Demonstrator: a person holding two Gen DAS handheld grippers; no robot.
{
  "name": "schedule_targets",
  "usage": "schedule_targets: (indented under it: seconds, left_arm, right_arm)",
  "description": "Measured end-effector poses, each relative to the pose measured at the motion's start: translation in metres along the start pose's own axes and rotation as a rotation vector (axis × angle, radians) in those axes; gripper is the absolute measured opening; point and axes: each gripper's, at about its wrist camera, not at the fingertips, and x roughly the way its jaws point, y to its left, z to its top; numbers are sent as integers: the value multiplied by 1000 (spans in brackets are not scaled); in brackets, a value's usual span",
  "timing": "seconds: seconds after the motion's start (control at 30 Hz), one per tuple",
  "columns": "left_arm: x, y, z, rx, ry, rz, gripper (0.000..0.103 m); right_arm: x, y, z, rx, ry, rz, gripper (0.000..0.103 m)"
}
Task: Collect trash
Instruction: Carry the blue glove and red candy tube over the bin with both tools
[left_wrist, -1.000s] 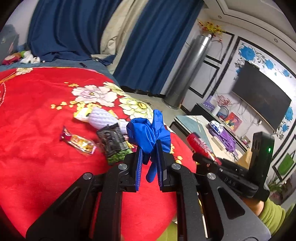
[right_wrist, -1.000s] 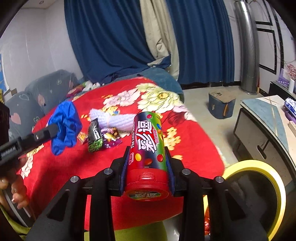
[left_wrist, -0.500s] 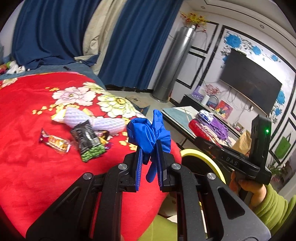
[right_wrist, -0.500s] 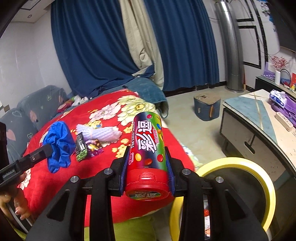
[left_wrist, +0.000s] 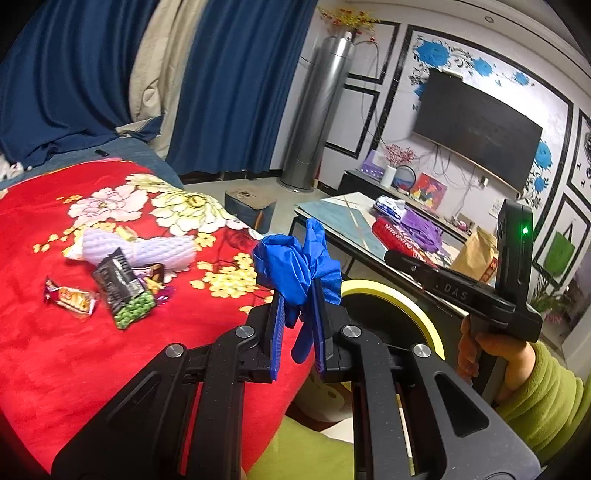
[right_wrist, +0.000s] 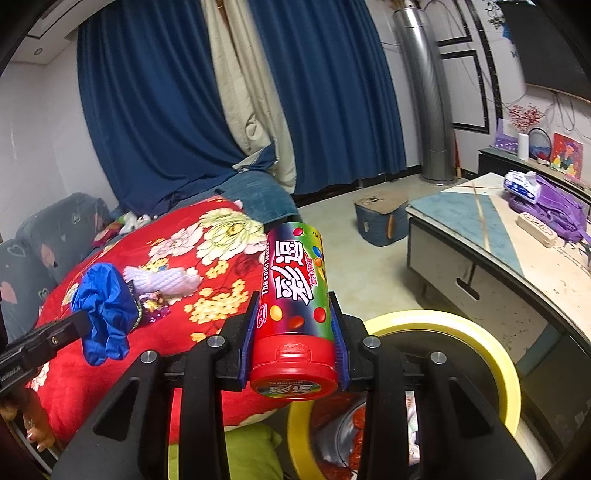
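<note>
My left gripper (left_wrist: 298, 306) is shut on a crumpled blue glove (left_wrist: 295, 266), held in the air off the bed's edge. The same blue glove (right_wrist: 105, 308) shows at the left of the right wrist view. My right gripper (right_wrist: 293, 314) is shut on a red candy tube (right_wrist: 293, 295) with coloured dots, lid toward the camera. A yellow-rimmed bin (right_wrist: 480, 339) stands on the floor below the tube, with wrappers inside; the bin's rim (left_wrist: 399, 299) sits just right of the glove. On the red floral blanket (left_wrist: 55, 350) lie a white foam net (left_wrist: 147, 249), a black pea packet (left_wrist: 123, 291) and a small candy wrapper (left_wrist: 70, 297).
A low table (right_wrist: 491, 254) with purple cloth and a tissue pack stands right of the bin. A blue box (right_wrist: 380, 221) sits on the floor by the curtains. A hand in a green sleeve (left_wrist: 546, 402) holds the right gripper's body.
Both grippers have swung right, away from the bed and toward the bin, each keeping its load. The yellow rim has come into fuller view under the tube.
</note>
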Motion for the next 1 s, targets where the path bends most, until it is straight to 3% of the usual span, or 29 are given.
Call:
schedule_targets:
  seconds: [0.4,1.0]
  left_arm:
    - [27,-35,-4,88,46,-59,9]
    - [89,-87,-21,190,186,-151,9]
  right_arm:
    - [-13,-39,-13,75,-5,-74,32]
    - [-14,-98,-48,182,39,-167,32]
